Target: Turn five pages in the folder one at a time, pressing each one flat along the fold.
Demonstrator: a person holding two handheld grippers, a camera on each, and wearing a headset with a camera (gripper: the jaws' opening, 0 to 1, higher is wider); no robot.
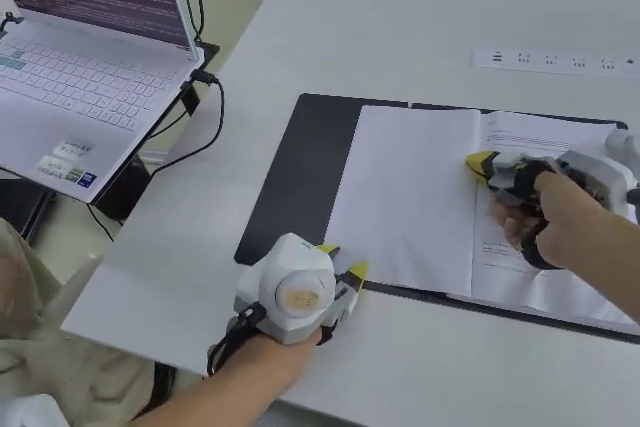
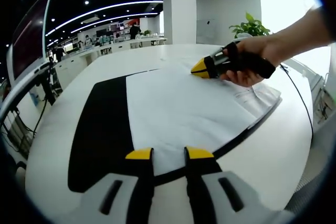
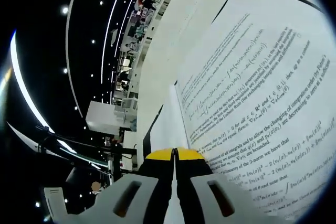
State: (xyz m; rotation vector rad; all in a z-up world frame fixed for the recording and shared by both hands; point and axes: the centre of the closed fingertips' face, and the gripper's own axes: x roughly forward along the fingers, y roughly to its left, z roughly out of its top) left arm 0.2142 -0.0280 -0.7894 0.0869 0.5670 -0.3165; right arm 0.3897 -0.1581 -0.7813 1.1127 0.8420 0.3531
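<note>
The folder lies open on the white table, its black inner cover bare on the left. A blank turned page lies flat in the middle, with a printed page to its right. My right gripper is shut, and its yellow tips rest on the paper at the fold. In the right gripper view the shut tips sit where the blank sheet meets the printed page. My left gripper is open at the folder's near edge. Its tips hover over the page's front edge, holding nothing.
An open white laptop sits on a lower surface to the far left, with black cables trailing to the table edge. A white power strip lies at the back right. The table's front-left edge runs close to my left hand.
</note>
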